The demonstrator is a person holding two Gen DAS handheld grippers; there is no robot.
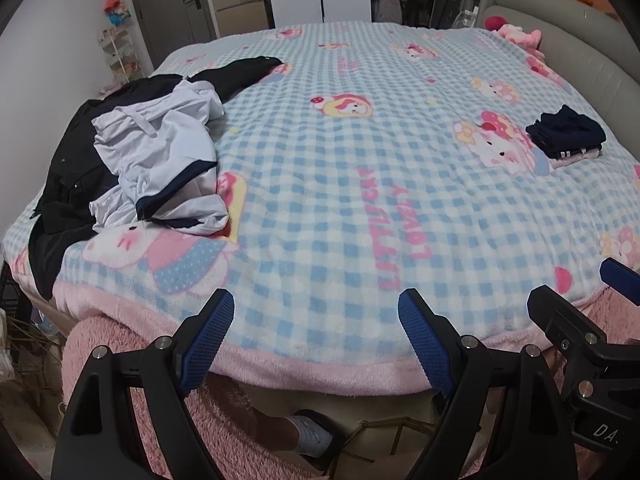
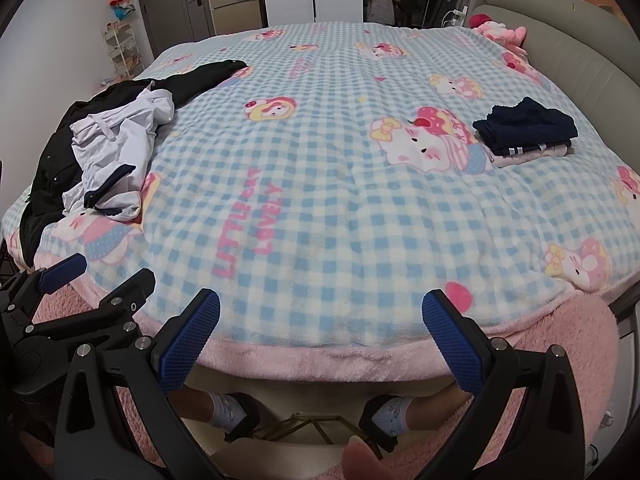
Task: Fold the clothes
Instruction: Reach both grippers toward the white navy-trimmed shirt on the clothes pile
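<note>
A loose heap of clothes lies at the bed's left edge: a white garment with navy trim (image 1: 160, 156) (image 2: 116, 160) on top of a black jacket (image 1: 76, 184) (image 2: 48, 176). A small folded stack, dark navy on top (image 1: 566, 136) (image 2: 526, 130), rests at the right of the bed. My left gripper (image 1: 316, 320) hangs open over the near edge of the blanket, holding nothing. My right gripper (image 2: 320, 318) is also open and empty, just right of the left one, whose fingers (image 2: 64, 270) show at the left of the right wrist view.
The bed carries a blue-checked cartoon blanket (image 1: 340, 184) (image 2: 320, 184) with a pink border. A grey padded headboard (image 2: 580, 64) with pink plush toys (image 2: 500, 34) runs along the right. A person's feet in socks (image 2: 228, 408) stand below. A white rack (image 1: 118, 56) and cupboards stand behind.
</note>
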